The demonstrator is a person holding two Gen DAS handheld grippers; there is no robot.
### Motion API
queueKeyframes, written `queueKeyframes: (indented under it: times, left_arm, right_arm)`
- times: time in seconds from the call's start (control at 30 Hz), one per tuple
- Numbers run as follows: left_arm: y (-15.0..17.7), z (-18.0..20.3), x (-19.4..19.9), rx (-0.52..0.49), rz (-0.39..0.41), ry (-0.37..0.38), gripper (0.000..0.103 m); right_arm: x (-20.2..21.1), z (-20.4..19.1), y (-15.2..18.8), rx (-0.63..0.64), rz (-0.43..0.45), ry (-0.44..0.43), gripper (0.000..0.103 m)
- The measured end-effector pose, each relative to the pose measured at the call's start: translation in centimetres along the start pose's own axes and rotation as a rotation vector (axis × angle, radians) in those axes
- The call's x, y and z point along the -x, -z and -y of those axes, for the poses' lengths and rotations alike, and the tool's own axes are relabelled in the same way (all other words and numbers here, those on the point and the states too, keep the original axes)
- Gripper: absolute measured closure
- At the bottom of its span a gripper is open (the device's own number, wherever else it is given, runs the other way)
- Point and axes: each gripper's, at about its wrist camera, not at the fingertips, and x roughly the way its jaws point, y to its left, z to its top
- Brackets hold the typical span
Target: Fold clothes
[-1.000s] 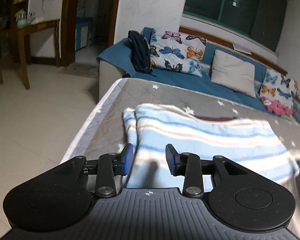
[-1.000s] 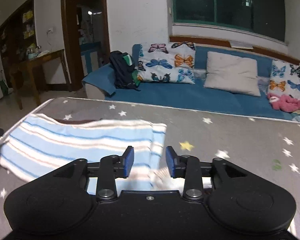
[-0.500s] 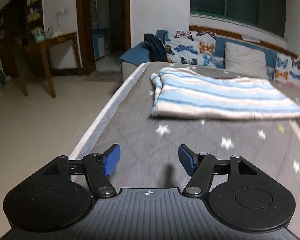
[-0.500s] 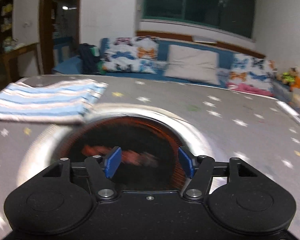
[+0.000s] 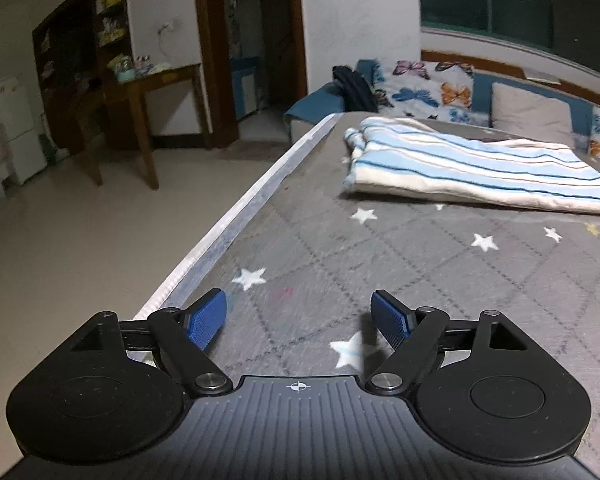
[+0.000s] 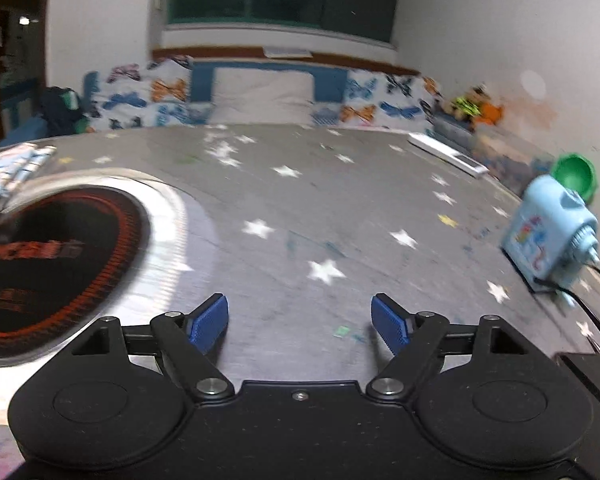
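A folded blue-and-white striped garment (image 5: 472, 168) lies flat on the grey star-patterned table (image 5: 380, 248), far ahead of my left gripper (image 5: 299, 314). That gripper hovers near the table's left edge, its jaws opening with nothing between them. In the right wrist view only a corner of the garment (image 6: 8, 176) shows at the far left. My right gripper (image 6: 299, 320) is over bare table well to the right of the garment, jaws also opening and empty.
A round black-and-red induction cooktop (image 6: 56, 256) is set into the table left of the right gripper. A light blue device (image 6: 552, 236) with a cable and a green cup (image 6: 574, 174) stand at the right edge. Beyond are a cushioned bench (image 5: 440, 92) and a wooden side table (image 5: 140, 112).
Both grippers have let go of the striped garment, opened wide and pulled back from it. The right one has swung to the right, across the cooktop, to bare table.
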Motion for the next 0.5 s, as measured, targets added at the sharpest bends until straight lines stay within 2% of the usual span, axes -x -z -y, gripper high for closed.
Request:
queueKeyframes:
  times: [0.17,0.27,0.37,0.5]
  left_arm:
    - [0.1,-0.6,-0.4,0.032,-0.021,0.009,0.016]
    - [0.3,-0.7,-0.2,0.031,-0.025,0.015,0.010]
    - [0.3,-0.7,-0.3,0.030,-0.031,0.023,0.008]
    - [0.3,-0.8,-0.3,0.033,-0.036,0.033,0.005]
  right_arm:
    - [1.4,0.2,1.5,-0.078,-0.016,-0.006,0.016]
    - [2.2,-0.5,2.4,-0.078,-0.022,-0.007,0.010]
    - [3.7,-1.3,3.8,-0.075,-0.033,-0.010,0.000]
    - [5.8,-2.0,5.4,-0.077,-0.039,-0.009,0.000]
